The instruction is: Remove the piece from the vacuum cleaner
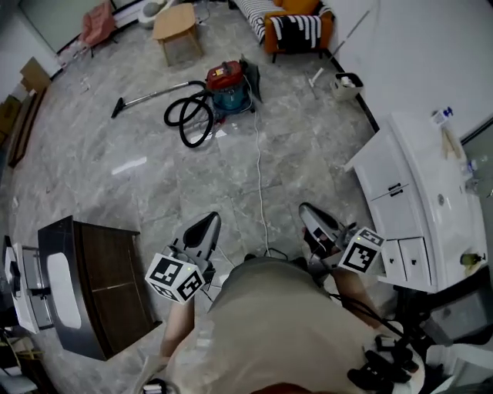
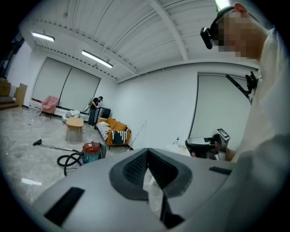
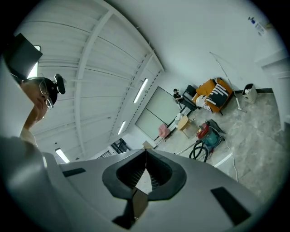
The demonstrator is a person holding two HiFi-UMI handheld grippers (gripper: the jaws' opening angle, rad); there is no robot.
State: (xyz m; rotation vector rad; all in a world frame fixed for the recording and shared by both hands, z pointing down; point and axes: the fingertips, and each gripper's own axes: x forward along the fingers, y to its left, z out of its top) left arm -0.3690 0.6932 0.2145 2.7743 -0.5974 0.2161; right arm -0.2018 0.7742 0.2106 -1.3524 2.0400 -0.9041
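Observation:
The vacuum cleaner (image 1: 227,85), a red-topped teal canister, stands far off on the marble floor. Its black hose (image 1: 189,117) lies coiled beside it and its wand (image 1: 150,96) stretches to the left. It also shows small in the left gripper view (image 2: 92,152) and in the right gripper view (image 3: 209,134). My left gripper (image 1: 209,221) and right gripper (image 1: 308,209) are held close to the person's body, well short of the vacuum. Both have their jaws together with nothing between them, as their own views show (image 2: 147,151) (image 3: 146,152). The piece itself is too small to make out.
A white cable (image 1: 260,177) runs across the floor from the vacuum towards me. A white cabinet (image 1: 408,200) stands at the right, a dark cabinet (image 1: 100,285) at the left. Beyond the vacuum are an orange sofa (image 1: 296,23), a wooden stool (image 1: 177,27) and a white bin (image 1: 348,83).

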